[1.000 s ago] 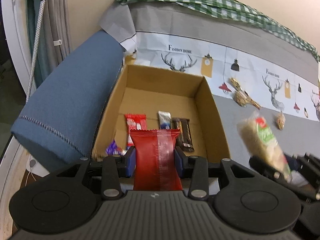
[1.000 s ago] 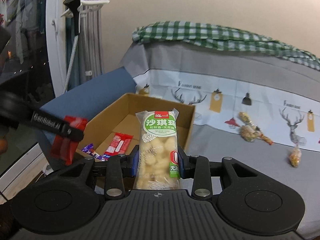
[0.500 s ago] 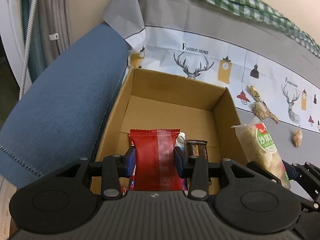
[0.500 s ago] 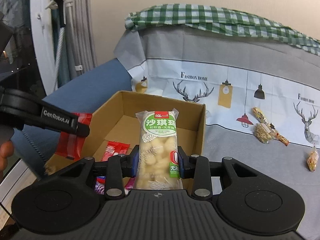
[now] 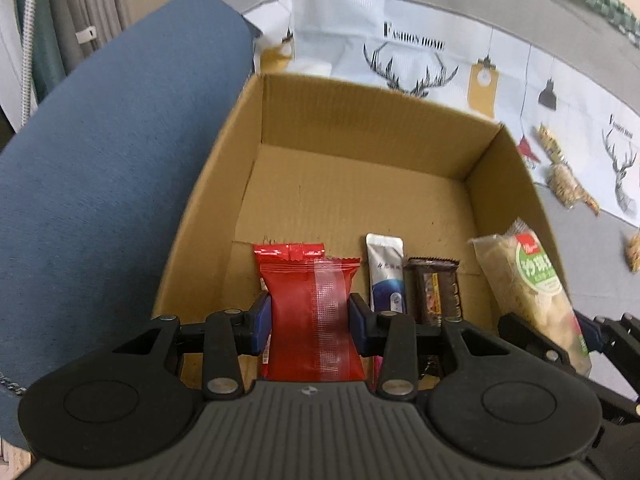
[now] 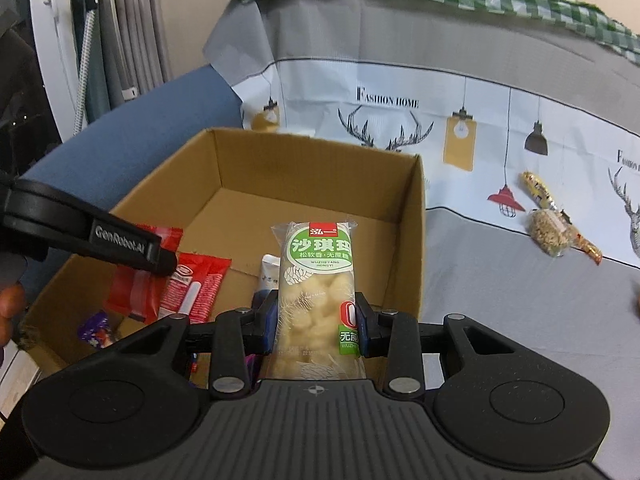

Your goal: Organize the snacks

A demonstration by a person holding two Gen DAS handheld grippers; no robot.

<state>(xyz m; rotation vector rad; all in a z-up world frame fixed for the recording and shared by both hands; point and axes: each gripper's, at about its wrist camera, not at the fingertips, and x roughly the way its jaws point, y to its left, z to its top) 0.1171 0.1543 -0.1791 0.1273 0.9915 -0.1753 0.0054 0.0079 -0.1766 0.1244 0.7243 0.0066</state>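
The left gripper (image 5: 309, 316) clamps a red packet (image 5: 310, 312) at lower centre, over the cardboard box (image 5: 360, 120). The right gripper (image 6: 316, 320) pinches a pale rice-cake bar (image 6: 316, 292) mid-frame above the box.

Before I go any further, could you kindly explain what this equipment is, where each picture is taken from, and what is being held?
These are no robot arms: a person holds a two-finger tool in each hand, with a fisheye camera looking forward along its fingers. The left wrist view shows the left gripper clamped on a red snack packet. The right wrist view shows the right gripper clamped on a clear packet of pale puffed snack with a green label. Both hover over an open cardboard box on a grey printed cloth. Inside lie a silver-blue sachet, a brown bar and other wrapped snacks. A few packets lie outside on the cloth.
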